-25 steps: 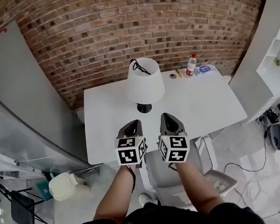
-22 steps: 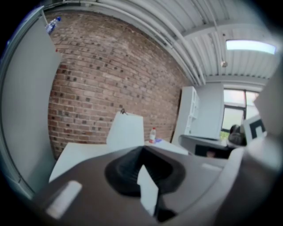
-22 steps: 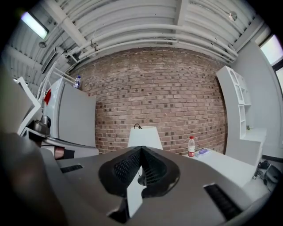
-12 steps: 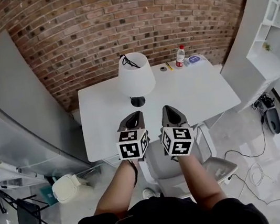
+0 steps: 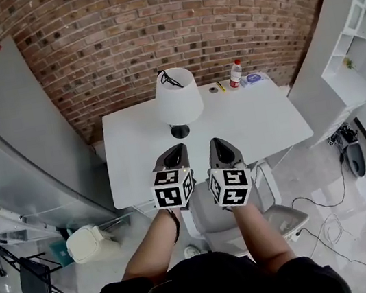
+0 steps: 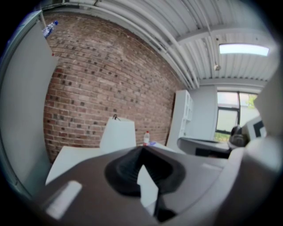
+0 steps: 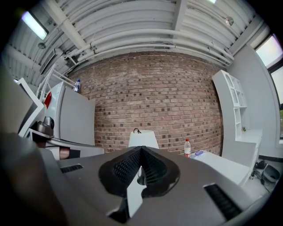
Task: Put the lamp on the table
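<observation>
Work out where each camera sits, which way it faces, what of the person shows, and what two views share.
Head view: on the person's head, looking steeply down at the white table and lamp; both forearms, the left gripper and the right gripper show.
Left gripper view: rides the left gripper, facing the brick wall along its closed jaws.
Right gripper view: rides the right gripper, facing that wall along its closed jaws.
Shared: both gripper views show the lamp and a bottle on the table.

Rough brick wall (image 5: 116, 35); smooth matt white table (image 5: 257, 130)
</observation>
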{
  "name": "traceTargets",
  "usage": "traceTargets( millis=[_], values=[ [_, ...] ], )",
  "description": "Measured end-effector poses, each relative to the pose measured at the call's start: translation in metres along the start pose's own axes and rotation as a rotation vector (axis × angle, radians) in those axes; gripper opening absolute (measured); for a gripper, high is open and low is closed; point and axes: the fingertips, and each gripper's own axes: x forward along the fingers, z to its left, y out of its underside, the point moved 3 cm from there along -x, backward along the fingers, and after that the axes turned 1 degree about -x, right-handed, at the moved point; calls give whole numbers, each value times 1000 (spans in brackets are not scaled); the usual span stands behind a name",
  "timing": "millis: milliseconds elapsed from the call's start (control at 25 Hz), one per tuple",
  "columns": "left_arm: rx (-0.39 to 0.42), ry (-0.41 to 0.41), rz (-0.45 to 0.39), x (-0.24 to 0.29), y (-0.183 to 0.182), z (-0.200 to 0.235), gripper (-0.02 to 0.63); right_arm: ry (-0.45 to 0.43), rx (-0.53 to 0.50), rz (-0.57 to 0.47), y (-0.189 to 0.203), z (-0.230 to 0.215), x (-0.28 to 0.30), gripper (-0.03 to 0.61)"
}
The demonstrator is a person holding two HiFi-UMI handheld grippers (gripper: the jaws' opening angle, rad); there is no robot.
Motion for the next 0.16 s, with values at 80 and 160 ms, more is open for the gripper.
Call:
traceTargets(
  millis=[80, 160],
  values=[
    [-2, -2, -3, -1, -1, 1, -3, -7, -11, -10, -4, 3, -2, -2],
    [-5, -4, -5, -2, -1, 2, -3, -15, -13, -14, -7, 5, -4, -2]
  ],
)
